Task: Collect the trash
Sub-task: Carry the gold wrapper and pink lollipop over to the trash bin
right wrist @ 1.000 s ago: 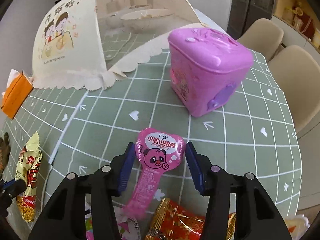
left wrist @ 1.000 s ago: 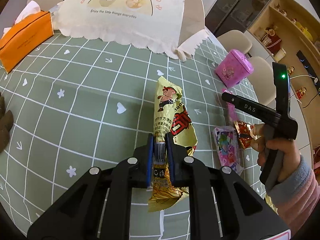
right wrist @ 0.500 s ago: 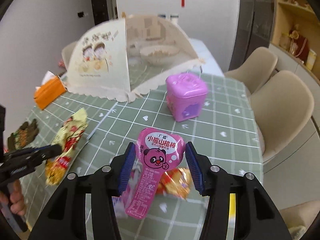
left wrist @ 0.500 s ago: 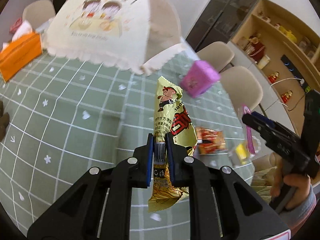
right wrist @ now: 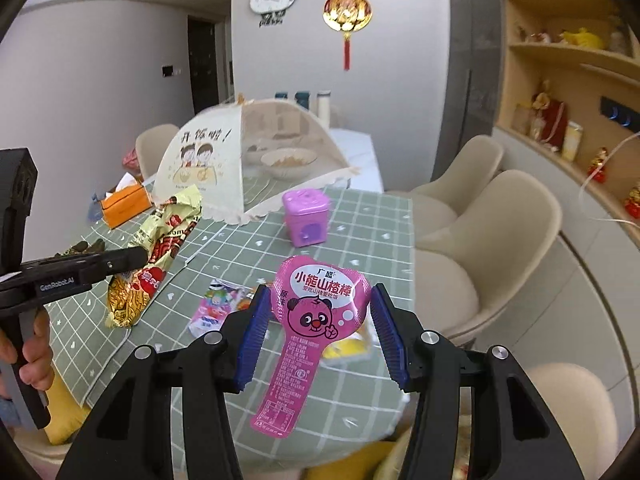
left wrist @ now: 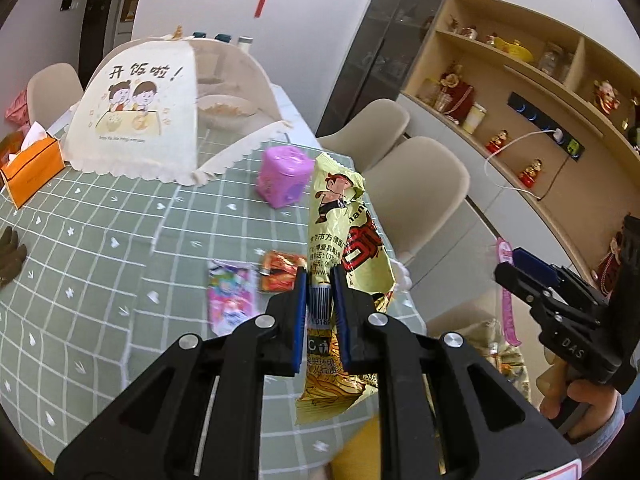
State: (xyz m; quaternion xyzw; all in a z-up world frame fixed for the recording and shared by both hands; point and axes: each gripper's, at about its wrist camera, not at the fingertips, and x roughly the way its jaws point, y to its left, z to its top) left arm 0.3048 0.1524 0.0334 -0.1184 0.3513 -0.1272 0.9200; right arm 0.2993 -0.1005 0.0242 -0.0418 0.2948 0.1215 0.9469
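My left gripper [left wrist: 320, 308] is shut on a yellow snack wrapper [left wrist: 344, 232] and holds it upright, high above the green checked table [left wrist: 100, 248]. The wrapper also shows in the right wrist view [right wrist: 156, 256]. My right gripper [right wrist: 320, 320] is shut on a pink panda lollipop wrapper [right wrist: 316, 312], held off the table's near edge. It shows in the left wrist view [left wrist: 532, 272] with the wrapper [left wrist: 505, 292] hanging from it. A pink-white wrapper [left wrist: 230, 296] and an orange-red wrapper [left wrist: 278, 272] lie on the table.
A pink plastic box [left wrist: 284, 178] stands on the table. A mesh food cover [left wrist: 160, 120] sits over dishes at the far end, an orange tissue box [left wrist: 32, 168] to its left. Beige chairs [left wrist: 416, 184] line the right side. A yellow item [right wrist: 348, 346] lies near the table edge.
Both grippers have lifted and pulled back from the table with their wrappers still held. The table now looks farther away and lower in both views.
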